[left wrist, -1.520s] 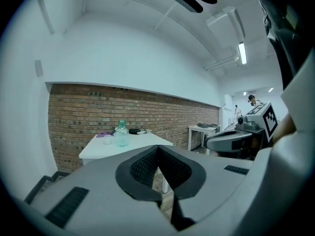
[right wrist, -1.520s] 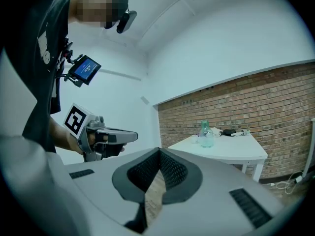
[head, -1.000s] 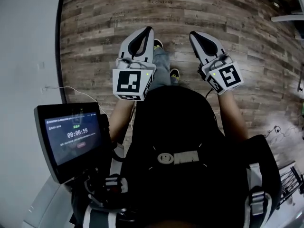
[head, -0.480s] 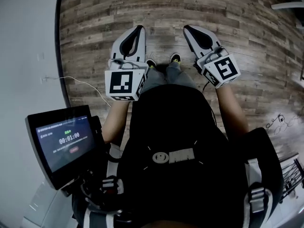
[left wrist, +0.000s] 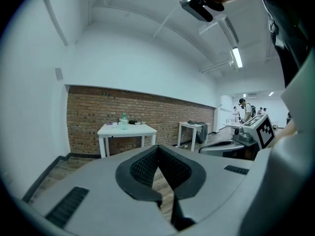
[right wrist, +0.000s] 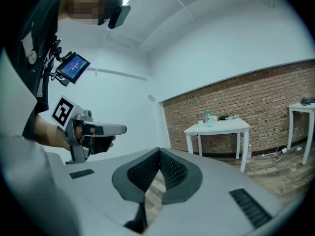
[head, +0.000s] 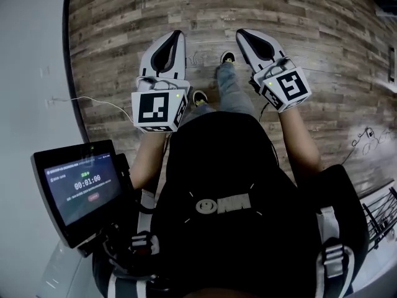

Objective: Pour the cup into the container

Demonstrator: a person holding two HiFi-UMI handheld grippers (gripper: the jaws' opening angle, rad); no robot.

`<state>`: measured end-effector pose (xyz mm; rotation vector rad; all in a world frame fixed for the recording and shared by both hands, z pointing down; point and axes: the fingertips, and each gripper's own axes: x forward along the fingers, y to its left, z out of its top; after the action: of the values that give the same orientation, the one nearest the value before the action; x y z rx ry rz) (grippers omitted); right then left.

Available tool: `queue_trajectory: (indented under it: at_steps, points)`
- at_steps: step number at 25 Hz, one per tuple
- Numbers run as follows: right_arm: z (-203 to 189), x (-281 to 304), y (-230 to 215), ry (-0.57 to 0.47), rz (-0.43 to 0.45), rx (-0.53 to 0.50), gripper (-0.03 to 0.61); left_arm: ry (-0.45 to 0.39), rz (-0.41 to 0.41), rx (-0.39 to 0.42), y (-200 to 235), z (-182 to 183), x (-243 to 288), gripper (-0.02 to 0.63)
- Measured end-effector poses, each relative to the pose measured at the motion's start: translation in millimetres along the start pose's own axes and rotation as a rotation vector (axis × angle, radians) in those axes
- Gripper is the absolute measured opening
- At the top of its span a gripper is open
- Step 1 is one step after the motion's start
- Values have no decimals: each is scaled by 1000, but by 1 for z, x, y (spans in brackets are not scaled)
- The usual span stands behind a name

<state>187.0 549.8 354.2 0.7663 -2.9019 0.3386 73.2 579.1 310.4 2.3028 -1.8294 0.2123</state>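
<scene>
Cup and container: neither can be picked out for certain. The likeliest spot is the white surface (left wrist: 127,129) against the brick wall (left wrist: 162,113). A greenish bottle-like thing (left wrist: 124,120) stands there among a few small pale and dark items (too small to tell which, if any, is the cup, or whether anything has been poured). It is well apart from both tools.

Left tool (head: 178,36): jaws fully together with nothing between them; only floor planks show through the gap behind the tips. Held out in front, near level, pointing across the room at the surface.

Right tool (head: 242,33): likewise closed and empty, held alongside the left one, near it.

Reason for the hold (a judgement): two closed, empty tools side by side ahead of the body suit carrying rather than working, since nothing to grip is within reach.

Wooden floor (head: 310,42): planks beneath both tools, one shoe (head: 227,57) set ahead.

Screen (head: 80,182): mounted at the person's left, showing a timer.
</scene>
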Motion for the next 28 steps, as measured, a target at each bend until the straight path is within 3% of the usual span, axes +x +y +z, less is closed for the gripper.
queue_trajectory:
  at_steps: [10,22,28]
  points:
    - [-42,-73,117,71,-65,8,4,10,-85,-43,-43,-30,-110,5]
    - [-42,-134,146,7,-29,-25,3,19,-80,3,-128,-36,-157,5]
    - [-38,-133,147,-7,-40,-21,3,27,-94,3,-133,-43,-160,5]
